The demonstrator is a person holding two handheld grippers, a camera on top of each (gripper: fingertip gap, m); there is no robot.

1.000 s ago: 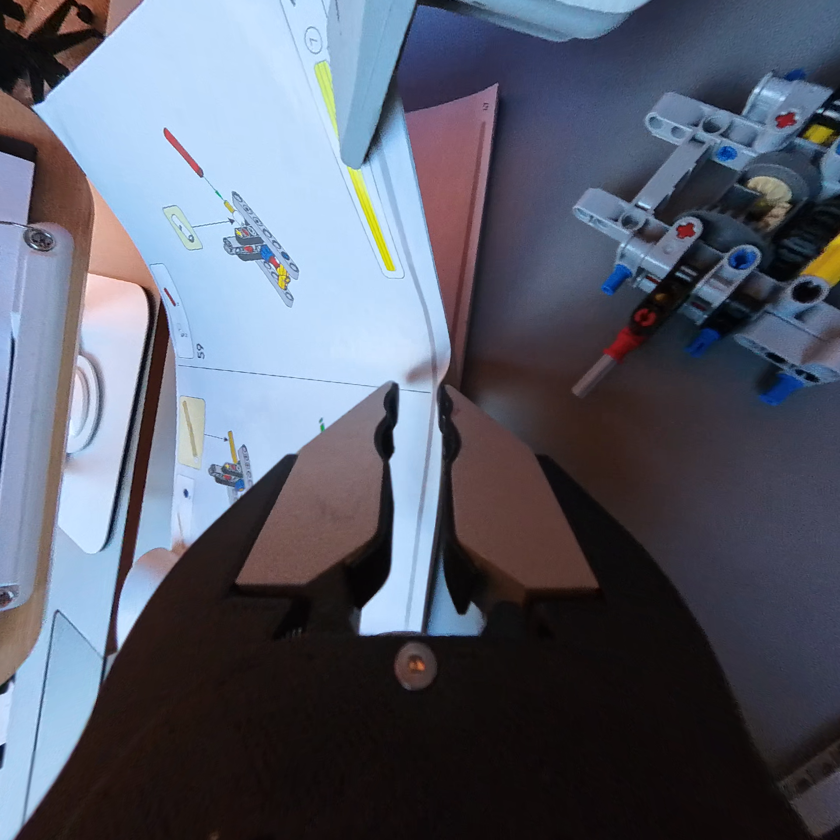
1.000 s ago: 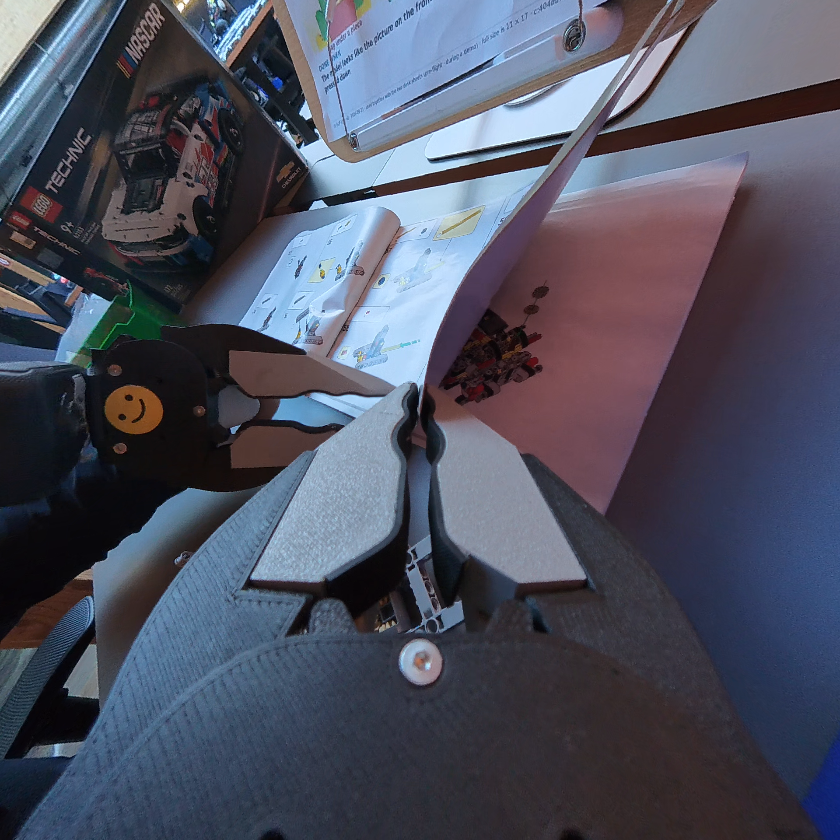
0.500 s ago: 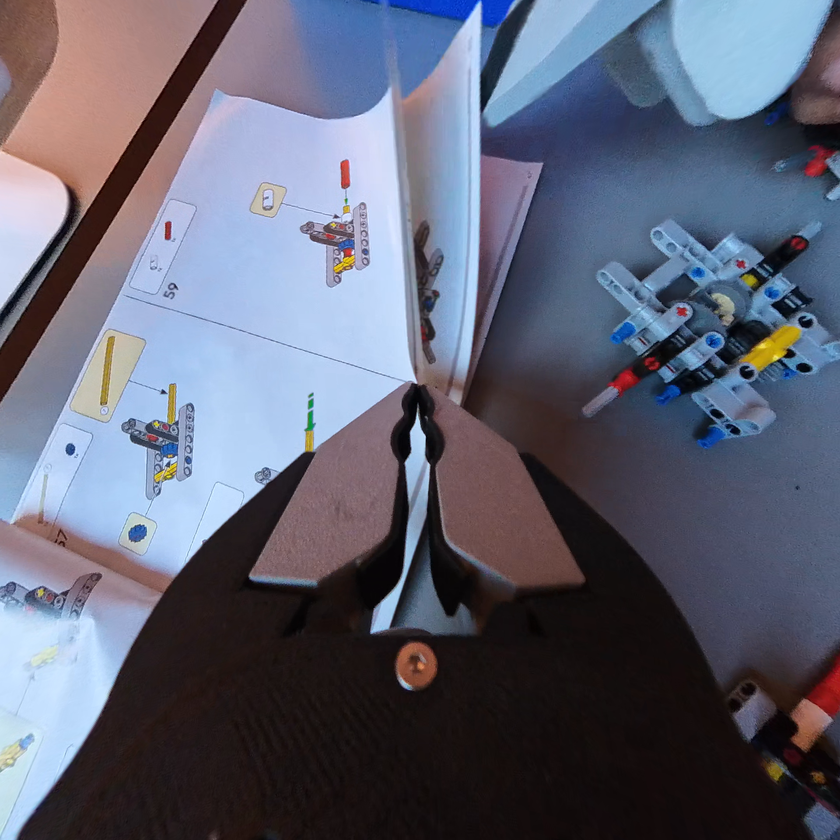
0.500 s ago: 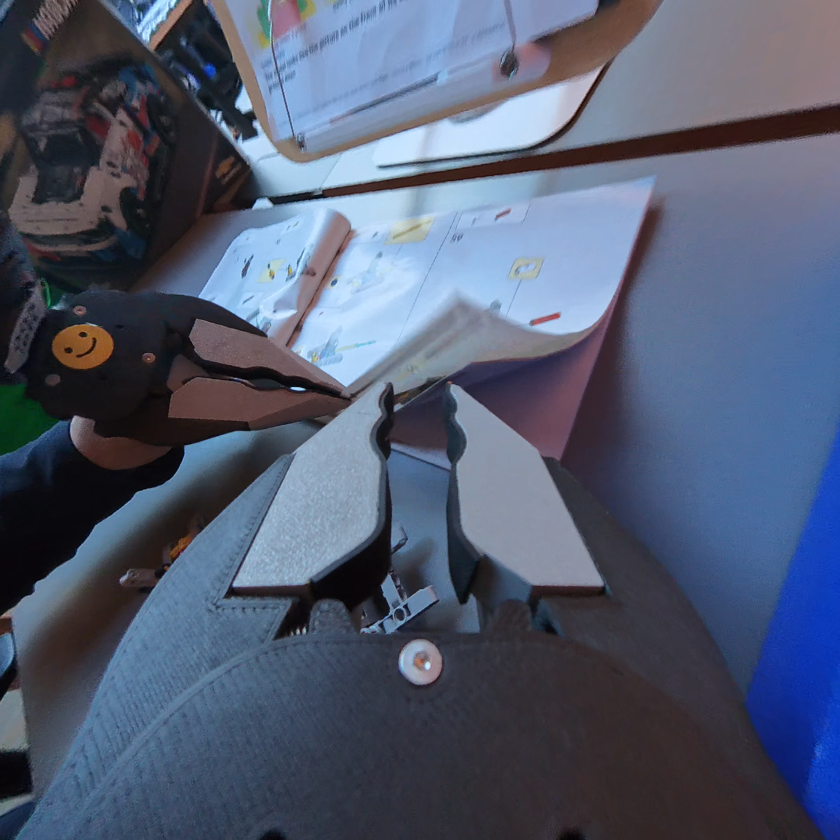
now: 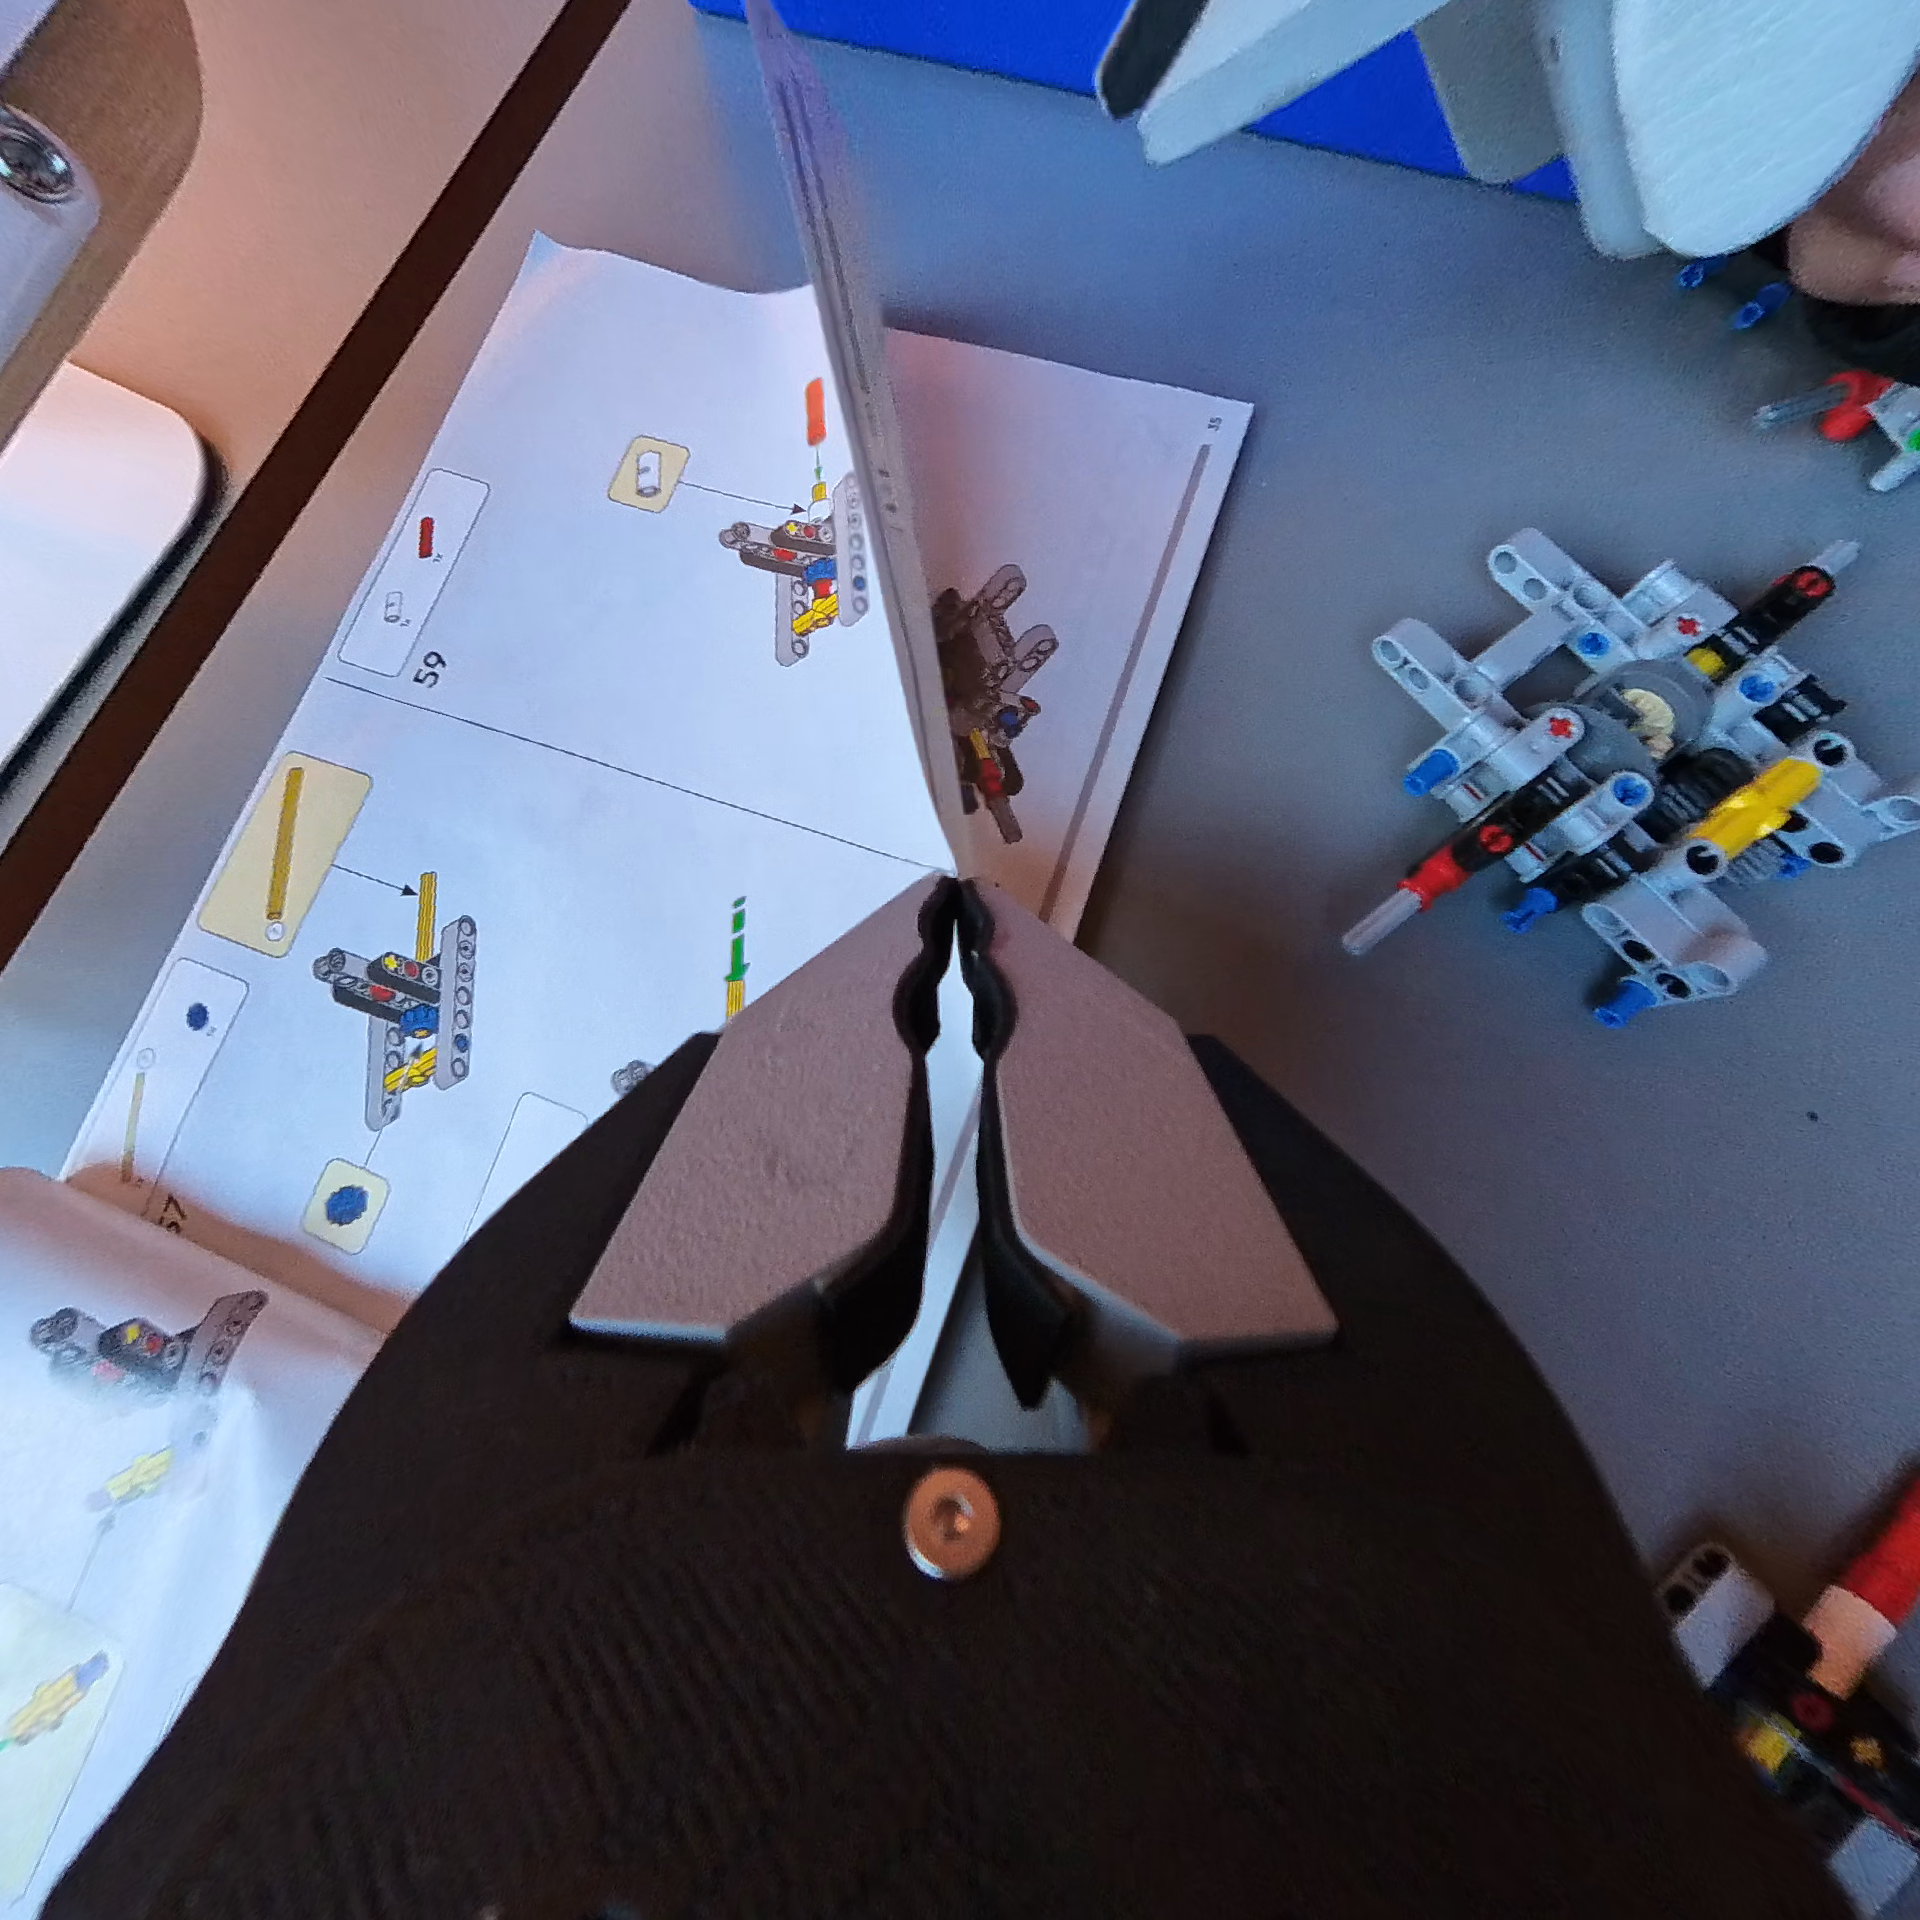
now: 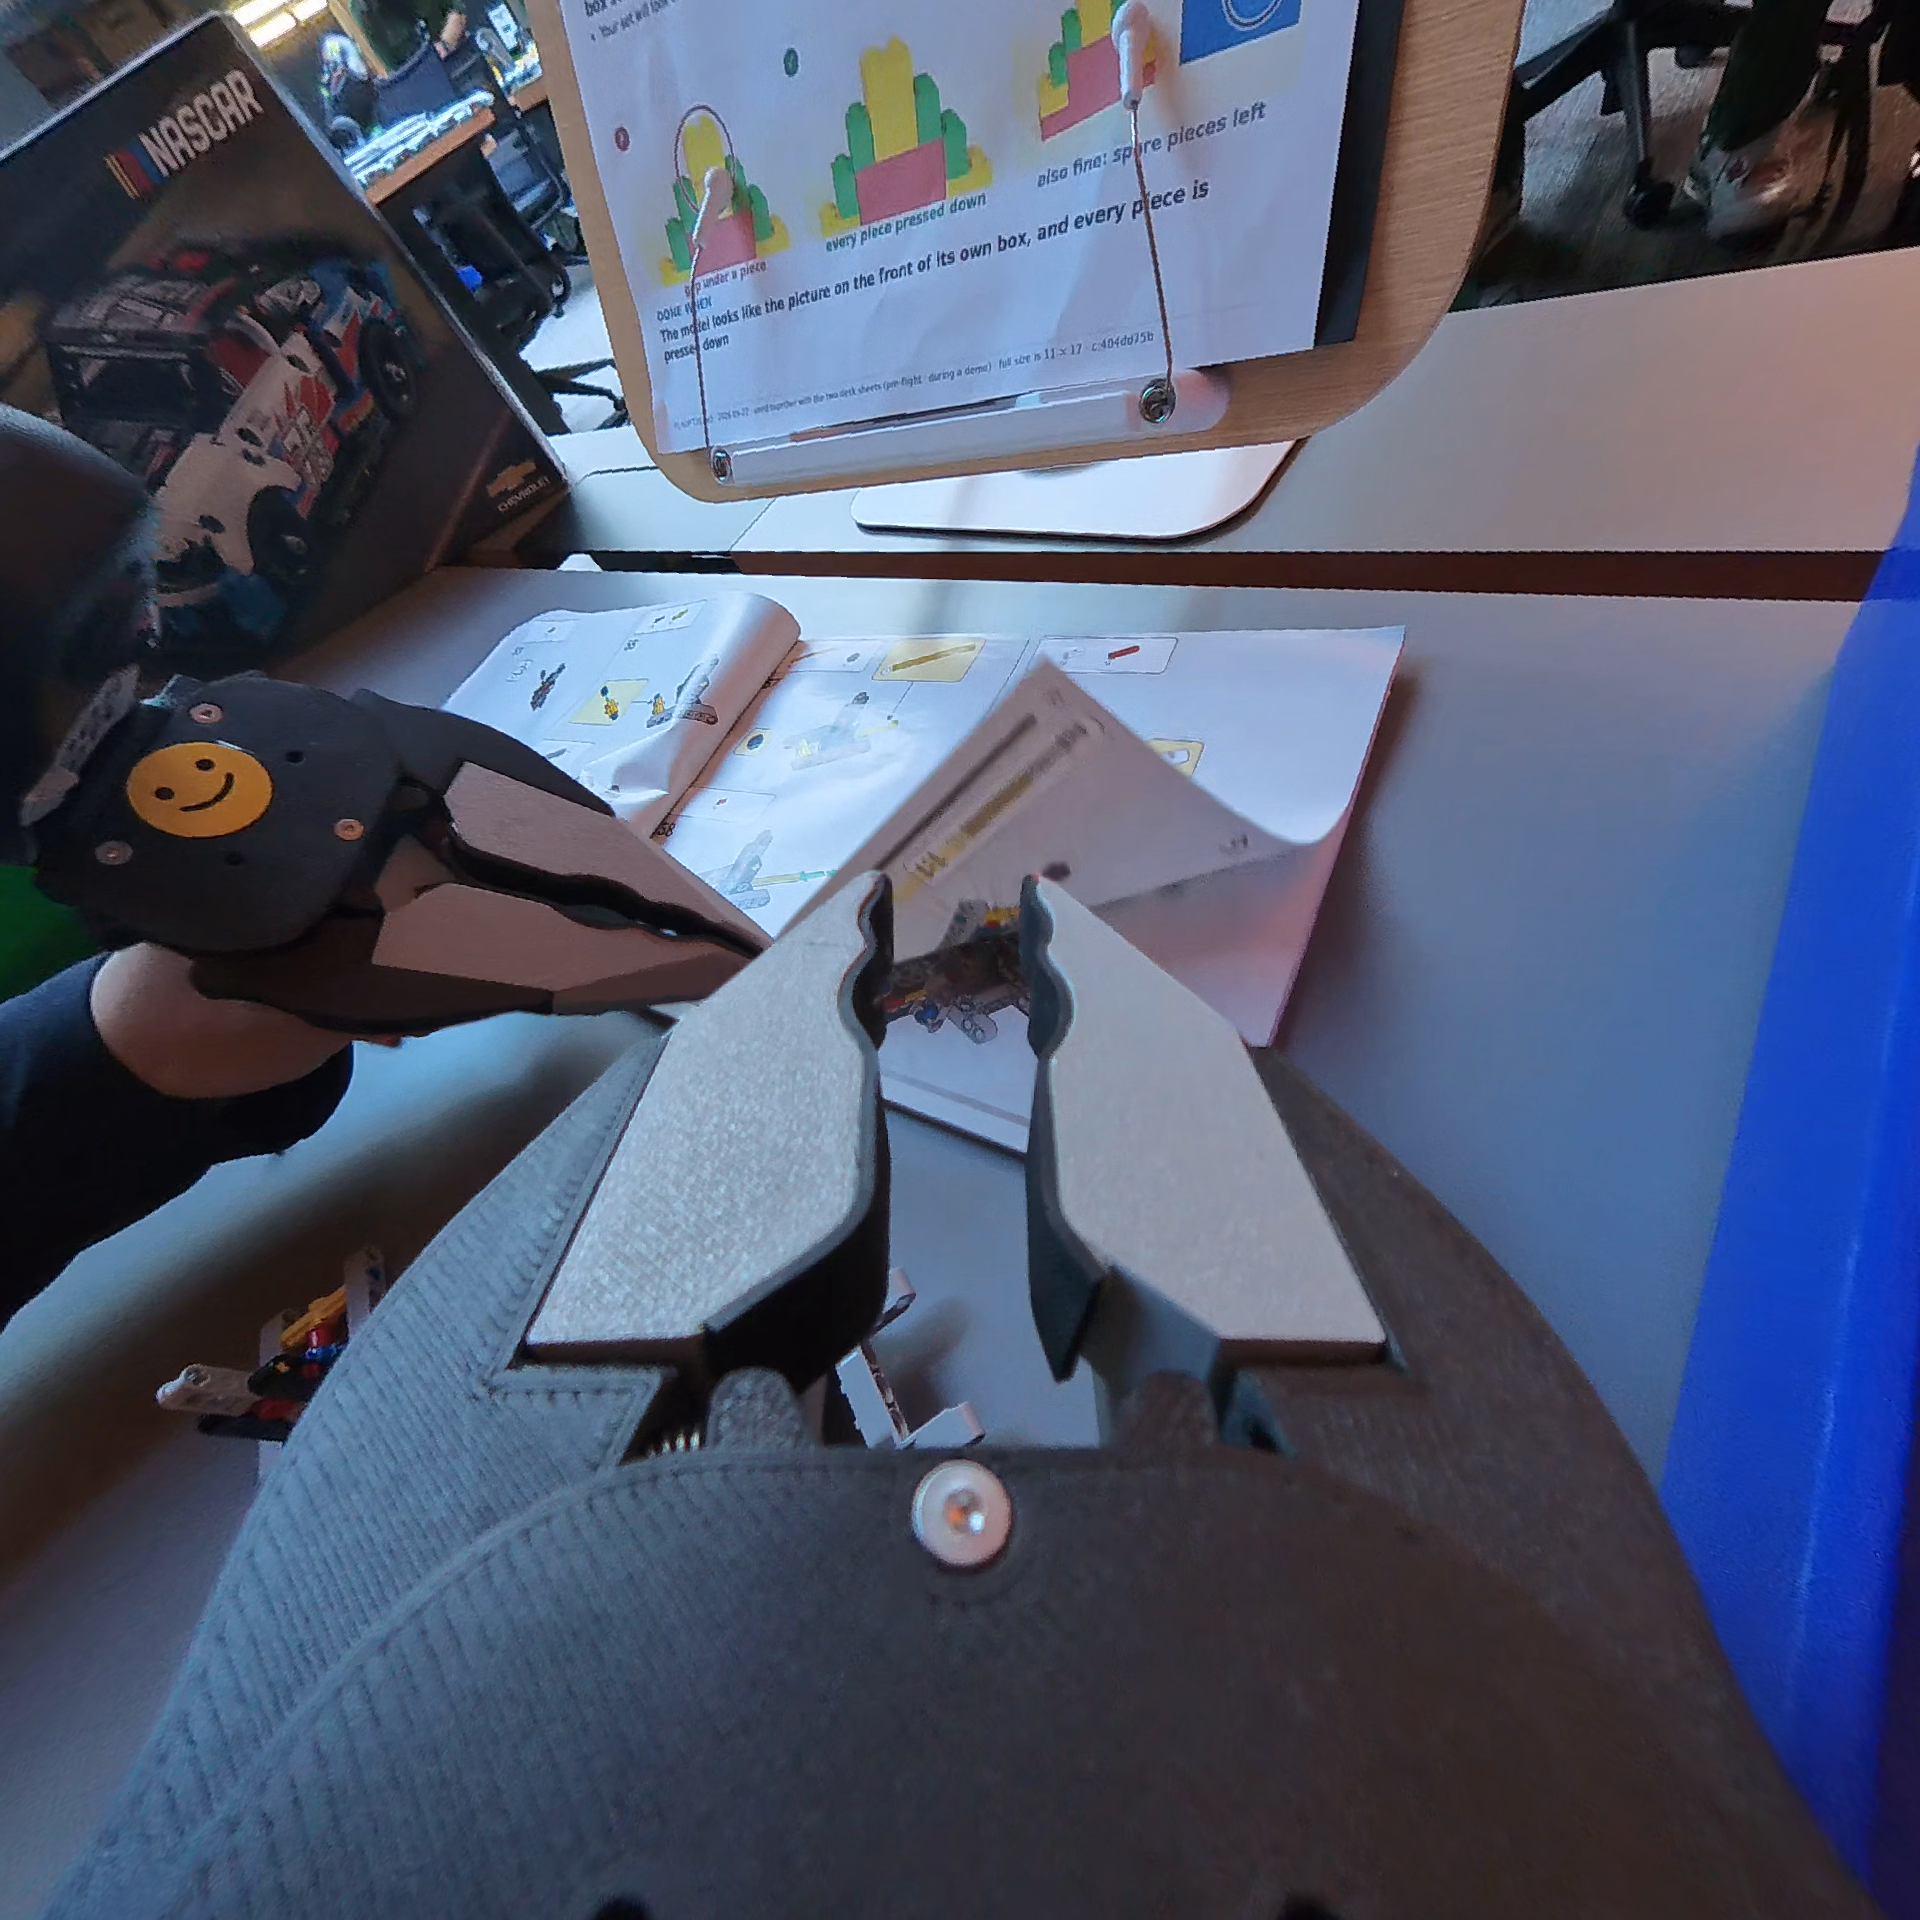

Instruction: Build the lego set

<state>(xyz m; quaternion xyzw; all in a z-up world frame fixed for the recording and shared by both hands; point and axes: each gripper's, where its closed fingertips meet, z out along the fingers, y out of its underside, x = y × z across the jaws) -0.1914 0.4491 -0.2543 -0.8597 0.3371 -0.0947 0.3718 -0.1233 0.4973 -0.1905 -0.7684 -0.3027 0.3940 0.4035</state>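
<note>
An open instruction booklet (image 5: pixel 582 727) lies on the grey table (image 5: pixel 1351 1195). My left gripper (image 5: pixel 954 896) is shut on the corner of one page (image 5: pixel 852 343), which stands up edge-on from the booklet. In the right wrist view the left gripper (image 6: pixel 743 945) pinches that lifted page (image 6: pixel 1122 790) above the booklet (image 6: pixel 1299 707). My right gripper (image 6: pixel 956 904) is open and empty just in front of the lifted page, not touching it. One of its grey fingers (image 5: pixel 1226 94) shows at the top of the left wrist view.
A grey brick assembly with blue, red and yellow parts (image 5: pixel 1662 769) sits right of the booklet. Loose pieces lie at the far right (image 5: pixel 1860 405) and bottom right (image 5: pixel 1818 1662). A set box (image 6: pixel 239 343), a wooden stand with a sheet (image 6: pixel 987 208) and a blue bin (image 6: pixel 1818 1039) border the area. Tip to tip, the grippers are about 11 centimetres apart.
My right gripper was shut on the page and has opened and drawn back. My left gripper, open around the page a second ago, closed on it and holds it up.
</note>
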